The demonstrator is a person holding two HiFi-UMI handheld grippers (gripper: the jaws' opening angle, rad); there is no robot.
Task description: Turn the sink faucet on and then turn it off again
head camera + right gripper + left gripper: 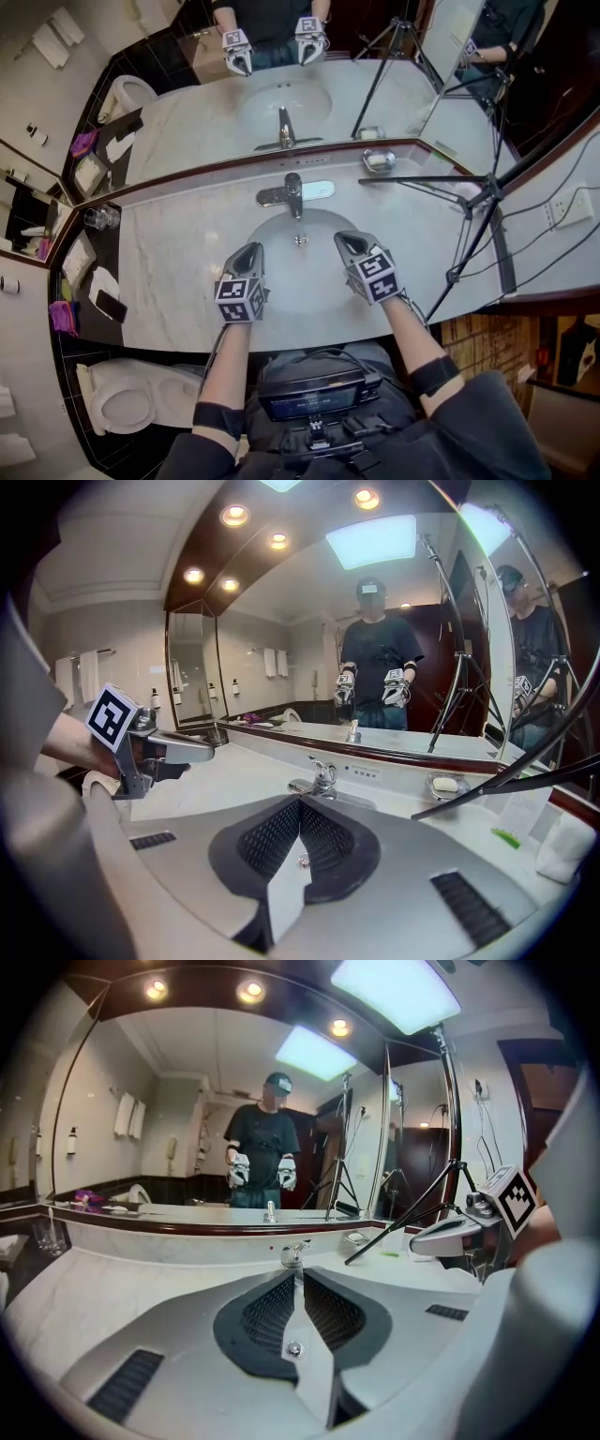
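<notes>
Left gripper and right gripper, jaws together and empty, hung over the sink, short of the faucet at its back rim, on a marble counter below the mirror.

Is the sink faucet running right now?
Off, apparently: no water stream shows below the chrome faucet over the white oval basin.

A bathroom: sink, toilet, mirror.

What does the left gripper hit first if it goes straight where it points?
Probably the faucet, dead ahead of the left gripper. It tilts downward, though, so the sink basin could come first; depth is unclear.
</notes>
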